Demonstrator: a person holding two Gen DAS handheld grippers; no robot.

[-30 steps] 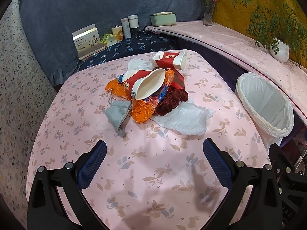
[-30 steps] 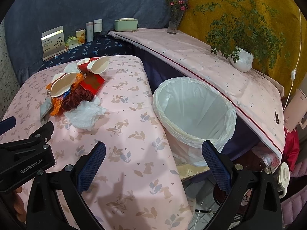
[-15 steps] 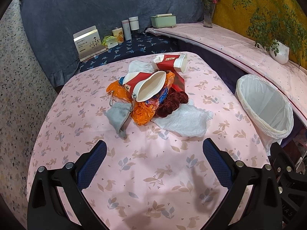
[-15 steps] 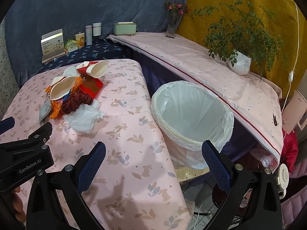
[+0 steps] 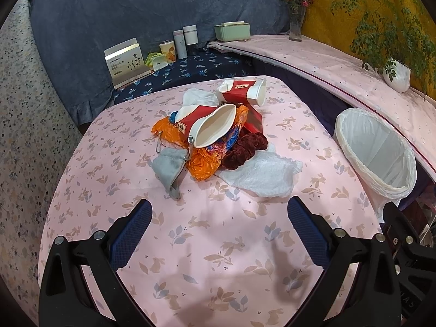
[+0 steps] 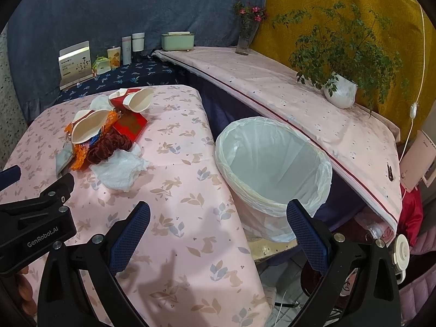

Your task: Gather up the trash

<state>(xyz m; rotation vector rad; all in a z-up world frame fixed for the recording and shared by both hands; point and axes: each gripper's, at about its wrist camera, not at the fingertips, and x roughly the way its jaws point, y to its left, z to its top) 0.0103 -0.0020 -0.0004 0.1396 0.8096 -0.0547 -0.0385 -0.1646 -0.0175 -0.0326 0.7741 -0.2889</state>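
Observation:
A trash pile lies mid-table on the pink cloth: a crushed red-and-white paper cup (image 5: 209,125) on an orange wrapper (image 5: 203,163), a second cup (image 5: 242,91) behind, a dark red scrunchie (image 5: 244,148), a white tissue (image 5: 261,175), a grey pouch (image 5: 167,167) and a red packet (image 6: 130,125). A white-lined bin (image 5: 376,152) stands right of the table; it also shows in the right wrist view (image 6: 272,166). My left gripper (image 5: 219,229) is open and empty, short of the pile. My right gripper (image 6: 218,231) is open and empty, between table edge and bin.
The table (image 5: 218,259) carries a pink rabbit-print cloth. Behind it a dark blue shelf holds a card stand (image 5: 125,61) and small containers (image 5: 181,45). A pink ledge (image 6: 299,103) at the right bears a potted plant (image 6: 340,92), a vase (image 6: 246,36) and a green box (image 6: 177,41).
Both grippers have drawn back and risen slightly, so the pile and bin look a little farther off. Nothing on the table moved. Both grippers stay open.

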